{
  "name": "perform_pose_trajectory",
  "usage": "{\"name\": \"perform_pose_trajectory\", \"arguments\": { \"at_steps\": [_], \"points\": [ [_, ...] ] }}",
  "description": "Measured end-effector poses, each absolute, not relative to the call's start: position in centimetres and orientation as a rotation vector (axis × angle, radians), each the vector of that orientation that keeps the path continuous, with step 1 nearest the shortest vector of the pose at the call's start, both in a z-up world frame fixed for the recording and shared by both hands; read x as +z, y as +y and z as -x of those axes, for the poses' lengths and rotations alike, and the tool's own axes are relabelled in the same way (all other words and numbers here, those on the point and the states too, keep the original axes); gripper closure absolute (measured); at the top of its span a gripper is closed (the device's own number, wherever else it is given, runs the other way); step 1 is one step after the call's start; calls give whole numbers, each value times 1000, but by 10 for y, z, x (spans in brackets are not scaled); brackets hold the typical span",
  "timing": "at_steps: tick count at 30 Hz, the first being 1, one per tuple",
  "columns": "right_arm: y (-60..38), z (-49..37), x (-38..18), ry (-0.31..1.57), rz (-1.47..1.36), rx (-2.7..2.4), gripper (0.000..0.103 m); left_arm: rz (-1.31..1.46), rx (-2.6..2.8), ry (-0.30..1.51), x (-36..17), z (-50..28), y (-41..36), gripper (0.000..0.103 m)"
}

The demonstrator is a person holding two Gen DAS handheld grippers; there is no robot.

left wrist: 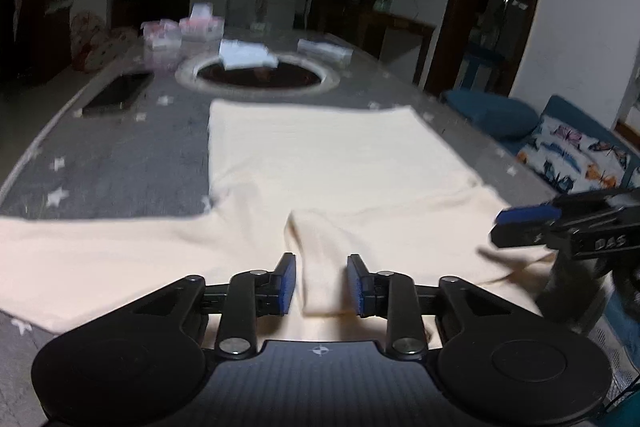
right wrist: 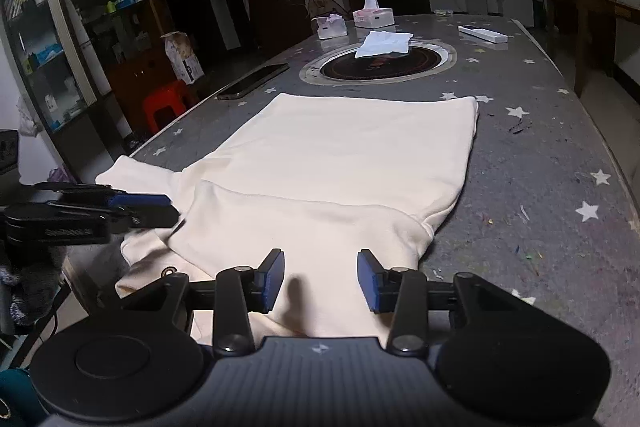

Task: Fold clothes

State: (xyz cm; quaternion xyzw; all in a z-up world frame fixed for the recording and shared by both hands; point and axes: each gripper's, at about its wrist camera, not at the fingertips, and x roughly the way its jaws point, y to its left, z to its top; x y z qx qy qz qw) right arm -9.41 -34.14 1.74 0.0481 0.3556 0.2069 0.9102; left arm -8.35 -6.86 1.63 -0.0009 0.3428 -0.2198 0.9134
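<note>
A cream garment [right wrist: 328, 163] lies flat on the grey starred counter [right wrist: 540, 155], stretching ahead of both grippers. The left gripper [left wrist: 321, 285] is released, a fabric ridge between its pads without contact. The right gripper [right wrist: 321, 281] is released too, poised above the near hem.

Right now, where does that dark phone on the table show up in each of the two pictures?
Left wrist view: the phone lies far left, beyond the cream garment.
Right wrist view: phone upper left of centre, near the table edge.
Shared landmark: round inset, to its right.
</note>
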Motion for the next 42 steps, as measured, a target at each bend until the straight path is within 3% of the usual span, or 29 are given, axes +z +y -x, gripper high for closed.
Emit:
{"name": "perform_pose_trajectory", "arguments": {
  "at_steps": [3,11,18,30,35,42],
  "points": [
    [-343,93,16,743,-87,423,60,4,-435,708,15,85,-63,89],
    [-343,80,29,674,-70,408,60,14,-456,654,33,80,-69,89],
    [-347,69,10,705,-93,356,62,9,-488,702,14,57,-91,88],
    [-336,73,11,722,-77,392,60,72,-359,660,23,68,-50,87],
    [-334,73,18,704,-68,400,60,113,-137,634,28,76,-1,82],
    [-330,75,22,697,-68,416,55,163,222,616,24,76,67,62]
  ]
}}
